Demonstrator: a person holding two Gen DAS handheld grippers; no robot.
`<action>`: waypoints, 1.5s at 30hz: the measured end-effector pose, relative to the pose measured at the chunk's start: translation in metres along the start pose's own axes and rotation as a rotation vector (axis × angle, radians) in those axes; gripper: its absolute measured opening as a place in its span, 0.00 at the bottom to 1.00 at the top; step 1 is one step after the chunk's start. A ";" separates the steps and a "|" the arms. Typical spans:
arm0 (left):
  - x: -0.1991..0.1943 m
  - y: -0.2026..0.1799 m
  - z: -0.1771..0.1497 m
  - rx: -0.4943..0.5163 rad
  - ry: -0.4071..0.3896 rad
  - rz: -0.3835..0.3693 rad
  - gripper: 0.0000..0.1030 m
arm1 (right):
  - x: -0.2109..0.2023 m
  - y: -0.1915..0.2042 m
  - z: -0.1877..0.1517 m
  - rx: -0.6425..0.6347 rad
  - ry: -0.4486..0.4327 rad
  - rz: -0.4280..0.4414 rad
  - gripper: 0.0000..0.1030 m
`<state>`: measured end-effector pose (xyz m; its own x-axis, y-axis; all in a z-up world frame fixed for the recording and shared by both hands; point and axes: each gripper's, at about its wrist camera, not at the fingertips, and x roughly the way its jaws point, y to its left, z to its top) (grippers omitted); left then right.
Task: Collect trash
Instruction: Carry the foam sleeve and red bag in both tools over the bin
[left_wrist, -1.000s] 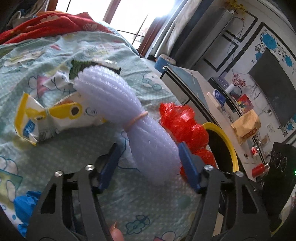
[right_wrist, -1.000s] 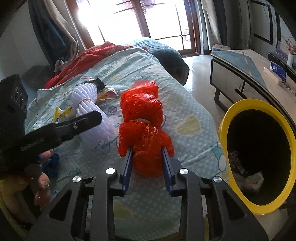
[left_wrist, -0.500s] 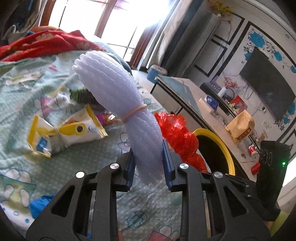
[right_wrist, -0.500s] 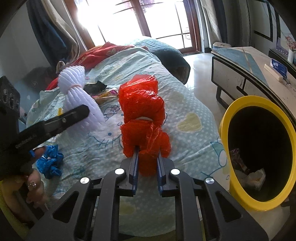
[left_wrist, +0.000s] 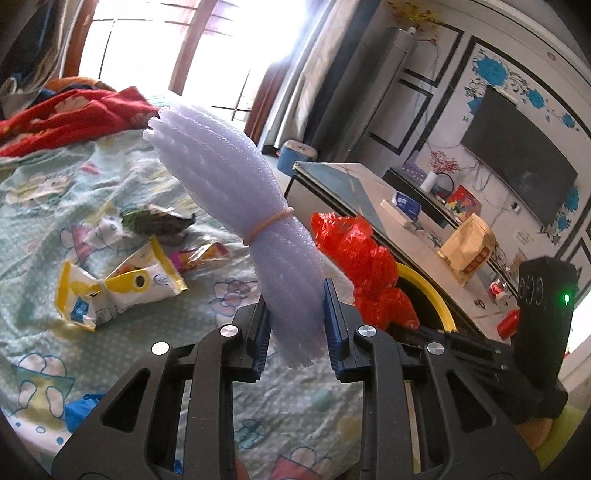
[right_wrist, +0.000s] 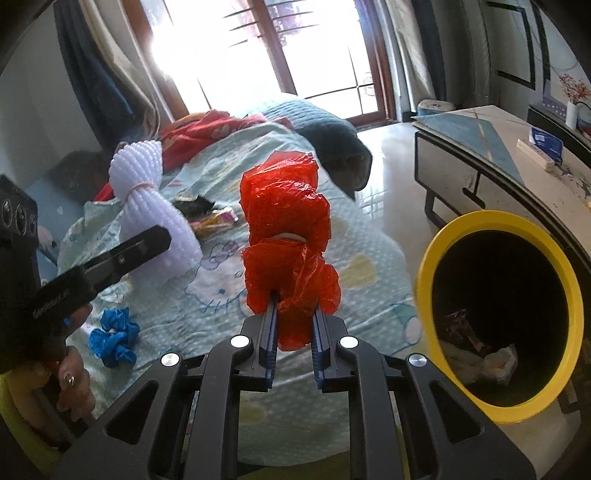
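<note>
My left gripper (left_wrist: 294, 314) is shut on the lower end of a pale lilac foam-net bundle (left_wrist: 236, 206) tied with a rubber band, held up off the bed. In the right wrist view that foam-net bundle (right_wrist: 147, 206) shows at the left beside the left gripper's arm. My right gripper (right_wrist: 293, 325) is shut on a crumpled red plastic bag (right_wrist: 288, 236), lifted above the bedspread. The red plastic bag (left_wrist: 365, 266) also shows to the right of the bundle. A black bin with a yellow rim (right_wrist: 432, 258) stands on the floor at the right, with some trash inside.
On the light green bedspread (left_wrist: 44, 206) lie a yellow-and-white wrapper (left_wrist: 118, 291), a dark green wrapper (left_wrist: 155, 221), a small orange wrapper (right_wrist: 218, 219) and a blue crumpled piece (right_wrist: 112, 334). A low table (right_wrist: 480, 147) stands behind the bin. A person's hand (right_wrist: 70, 380) holds the left gripper.
Both grippers closed on their items and rose: the left took the foam-net bundle off the bed, the right squeezed and lifted the red bag.
</note>
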<state>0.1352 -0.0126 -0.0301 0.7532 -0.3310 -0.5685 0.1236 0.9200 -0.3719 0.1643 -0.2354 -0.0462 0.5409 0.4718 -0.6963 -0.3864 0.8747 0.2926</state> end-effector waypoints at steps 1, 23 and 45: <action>-0.001 -0.003 0.000 0.010 -0.001 -0.004 0.19 | -0.002 -0.003 0.001 0.004 -0.007 -0.004 0.14; 0.018 -0.073 -0.009 0.166 0.034 -0.094 0.19 | -0.063 -0.105 0.011 0.186 -0.117 -0.139 0.14; 0.057 -0.134 -0.026 0.302 0.103 -0.194 0.19 | -0.089 -0.165 -0.004 0.335 -0.144 -0.229 0.14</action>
<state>0.1444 -0.1601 -0.0321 0.6299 -0.5108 -0.5850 0.4548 0.8532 -0.2553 0.1769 -0.4217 -0.0351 0.6924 0.2511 -0.6764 0.0073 0.9350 0.3545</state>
